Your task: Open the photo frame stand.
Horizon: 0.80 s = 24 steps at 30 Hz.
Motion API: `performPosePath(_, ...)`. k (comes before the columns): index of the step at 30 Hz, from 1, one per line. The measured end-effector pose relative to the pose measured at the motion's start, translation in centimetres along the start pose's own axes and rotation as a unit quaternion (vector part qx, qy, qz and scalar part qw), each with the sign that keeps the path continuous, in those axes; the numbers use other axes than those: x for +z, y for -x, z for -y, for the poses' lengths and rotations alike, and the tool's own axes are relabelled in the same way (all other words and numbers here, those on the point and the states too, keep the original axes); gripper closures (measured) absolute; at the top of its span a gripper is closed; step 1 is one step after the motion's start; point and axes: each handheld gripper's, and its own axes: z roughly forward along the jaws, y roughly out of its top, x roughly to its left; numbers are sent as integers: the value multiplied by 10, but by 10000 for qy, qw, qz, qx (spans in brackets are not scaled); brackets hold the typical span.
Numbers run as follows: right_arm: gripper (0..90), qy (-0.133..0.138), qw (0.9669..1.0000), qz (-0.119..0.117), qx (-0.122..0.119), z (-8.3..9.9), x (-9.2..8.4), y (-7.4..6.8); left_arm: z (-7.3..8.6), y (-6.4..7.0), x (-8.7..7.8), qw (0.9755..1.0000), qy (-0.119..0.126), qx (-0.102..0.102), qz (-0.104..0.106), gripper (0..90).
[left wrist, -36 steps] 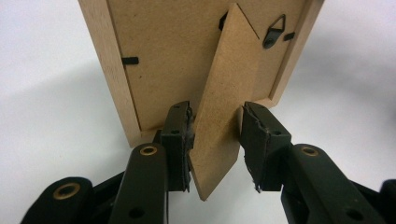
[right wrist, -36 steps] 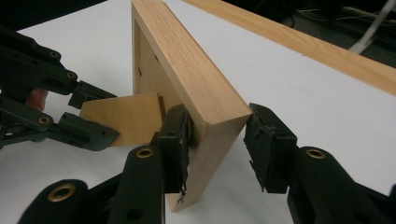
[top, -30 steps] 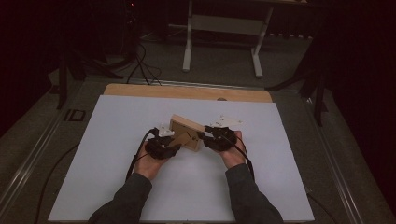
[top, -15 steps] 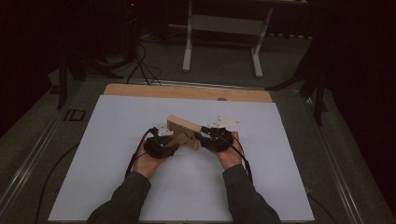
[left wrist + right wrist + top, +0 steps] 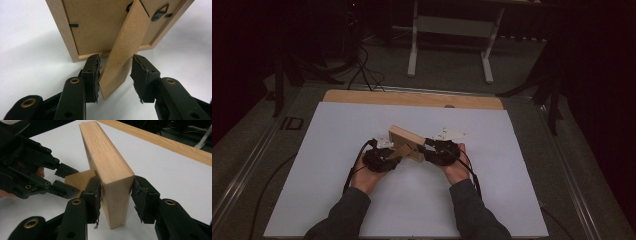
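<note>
Since a second ago my left gripper point(image 5: 115, 75) has been opening around the picture frame's point(image 5: 404, 142) easel leg point(image 5: 125, 50), one pad touching. Right gripper point(image 5: 116, 195) clamps the frame's edge at mid-table. Left gripper view shows the hanger point(image 5: 160, 13).
</note>
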Motion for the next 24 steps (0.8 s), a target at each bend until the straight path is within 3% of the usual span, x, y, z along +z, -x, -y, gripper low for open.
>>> performPosePath(24, 554, -85, 9986, -277, -444, 8, -6, -27, 21, 0, -11, 9996, -154, -81, 199, 573)
